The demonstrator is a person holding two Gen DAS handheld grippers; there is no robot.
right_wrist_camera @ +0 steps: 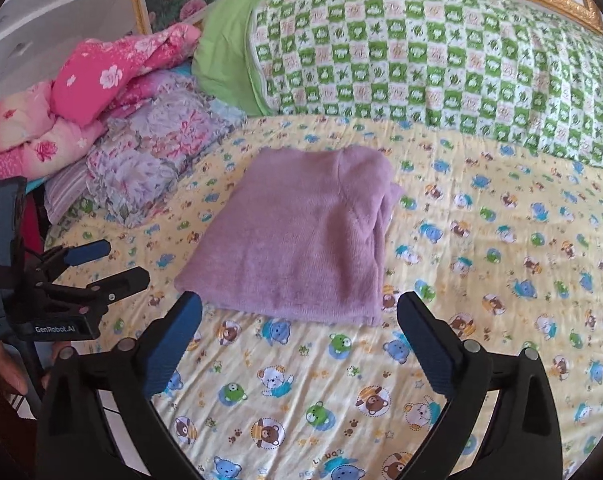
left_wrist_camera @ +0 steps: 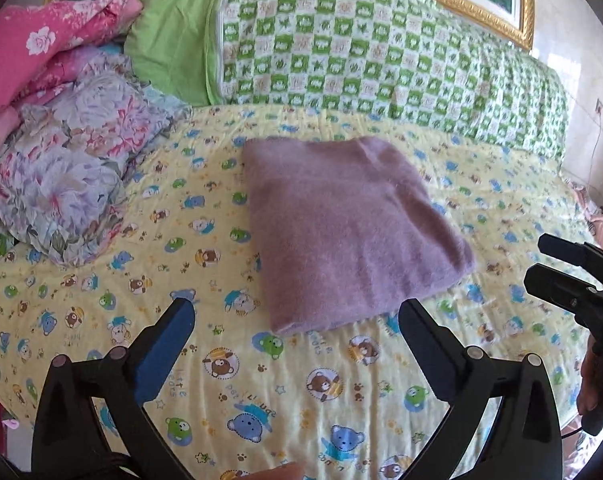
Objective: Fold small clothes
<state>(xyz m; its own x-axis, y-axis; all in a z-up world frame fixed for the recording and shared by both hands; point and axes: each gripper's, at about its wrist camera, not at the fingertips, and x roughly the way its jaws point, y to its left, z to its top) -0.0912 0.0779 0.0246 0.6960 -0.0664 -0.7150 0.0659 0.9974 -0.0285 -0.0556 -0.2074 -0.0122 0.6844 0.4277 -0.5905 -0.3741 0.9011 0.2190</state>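
folded sweater (left_wrist_camera: 349, 236) on the bed (left_wrist_camera: 301, 392)
both claws, left (left_wrist_camera: 297, 320) and right (right_wrist_camera: 299, 312), spread apart, holding nothing; sweater just ahead, green pillow (left_wrist_camera: 381, 48) and framed picture (left_wrist_camera: 517, 4) beyond.

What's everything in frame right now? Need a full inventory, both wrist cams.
sweater: 1, purple knit, folded flat in the middle of the bed, touching neither gripper
bedsheet: 1, yellow with cartoon bears, covers the bed
pillow: 1, green and white checks, at the head of the bed
floral quilt: 1, lilac and pink flowers, bunched at the left of the bed
pink quilt: 1, pink with white flowers, piled behind the floral quilt
picture frame: 1, gold, on the wall behind the pillow
left gripper: 1, black with blue pads, open, near the sweater's near edge
right gripper: 1, black with blue pads, open, near the sweater's near edge
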